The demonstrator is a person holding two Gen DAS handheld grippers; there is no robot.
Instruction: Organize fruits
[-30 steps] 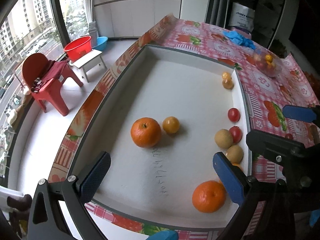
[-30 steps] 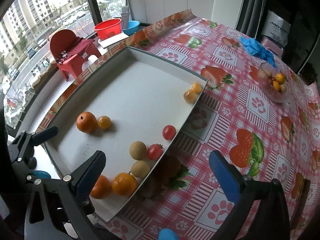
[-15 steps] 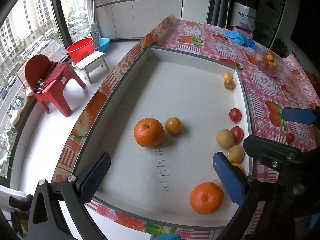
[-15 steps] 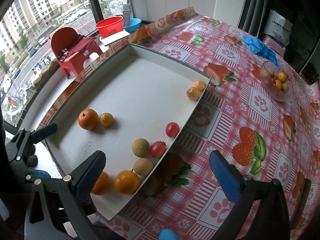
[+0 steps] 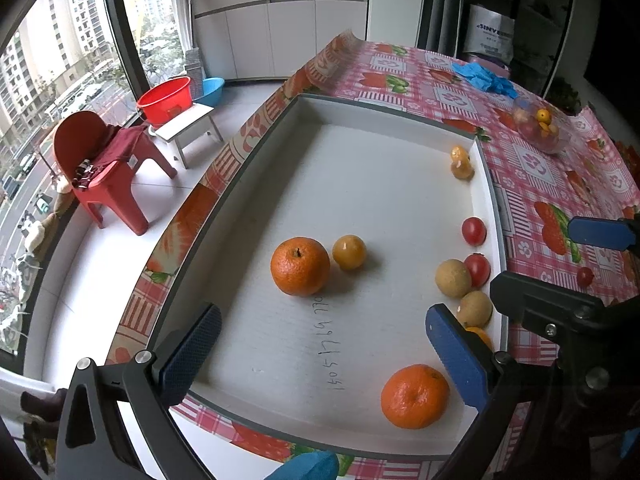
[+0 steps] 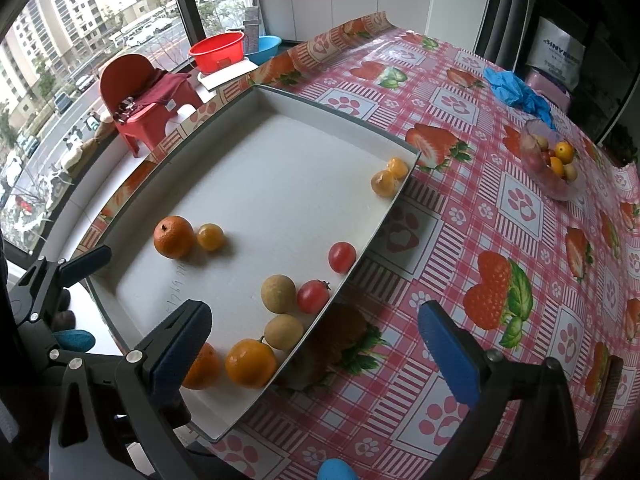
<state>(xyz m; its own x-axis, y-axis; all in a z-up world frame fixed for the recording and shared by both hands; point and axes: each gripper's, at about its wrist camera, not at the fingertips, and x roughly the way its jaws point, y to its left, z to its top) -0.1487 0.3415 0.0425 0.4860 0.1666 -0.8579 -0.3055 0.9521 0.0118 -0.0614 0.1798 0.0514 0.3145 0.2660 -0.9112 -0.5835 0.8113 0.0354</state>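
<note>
The right gripper (image 6: 320,356) hangs with jaws spread wide and empty above the near corner of a white tray (image 6: 304,104). Inside lie a mandarin (image 6: 173,237), cherry tomatoes (image 6: 342,257) and longans (image 6: 278,293). A glass bowl (image 6: 560,190) of fruit sits well apart on the checked bench (image 6: 520,264).

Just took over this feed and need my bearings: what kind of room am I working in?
Probably a flat's dining area by a high window: a table in a strawberry-print oilcloth, a red plastic chair, apartment towers outside.
</note>
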